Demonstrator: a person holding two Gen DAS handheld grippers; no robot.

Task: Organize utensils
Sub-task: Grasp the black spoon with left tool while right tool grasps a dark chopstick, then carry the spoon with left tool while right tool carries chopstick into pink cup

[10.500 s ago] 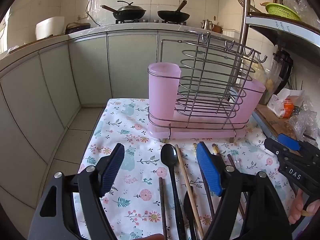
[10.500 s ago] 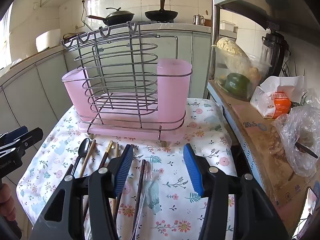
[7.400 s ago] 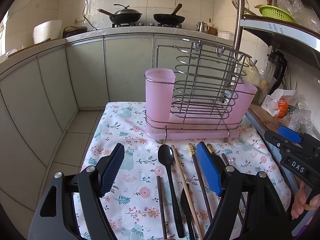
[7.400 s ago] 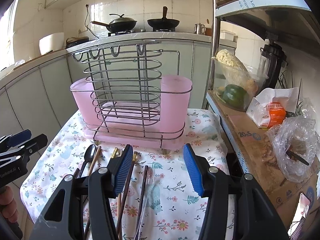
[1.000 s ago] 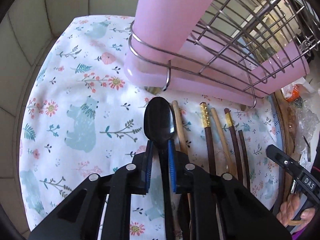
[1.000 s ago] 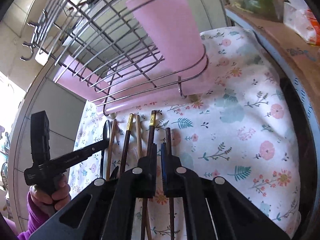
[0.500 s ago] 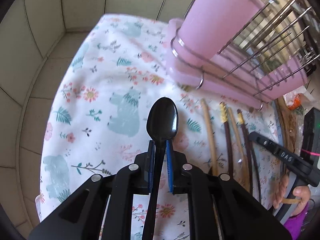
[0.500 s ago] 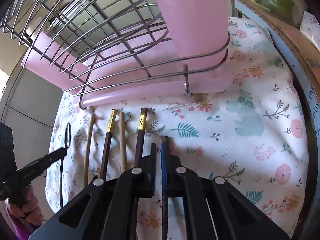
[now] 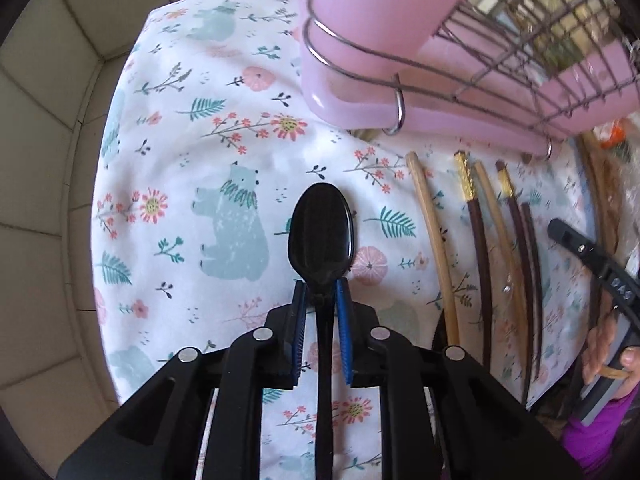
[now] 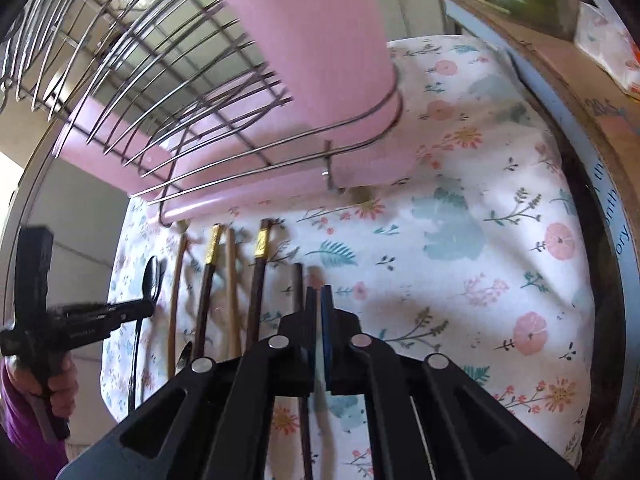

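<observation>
Spoon (image 9: 321, 236) handle hidden under left tool (image 9: 321, 292)

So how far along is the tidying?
Barely started: no utensil shows in the pink rack. The left gripper holds the black spoon; the right gripper is shut, on what is unclear. The chopsticks lie on the cloth.

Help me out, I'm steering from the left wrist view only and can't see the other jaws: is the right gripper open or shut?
Observer: Shut. The right wrist view shows the right gripper with its pads nearly touching.
Operator: Shut on what?
Observer: I cannot tell. A pale strip shows between the pads, but it's too blurred to identify.
Operator: Where is it working?
Observer: Its tips sit just right of the rightmost dark chopstick, whose shaft runs under the left finger.
</observation>
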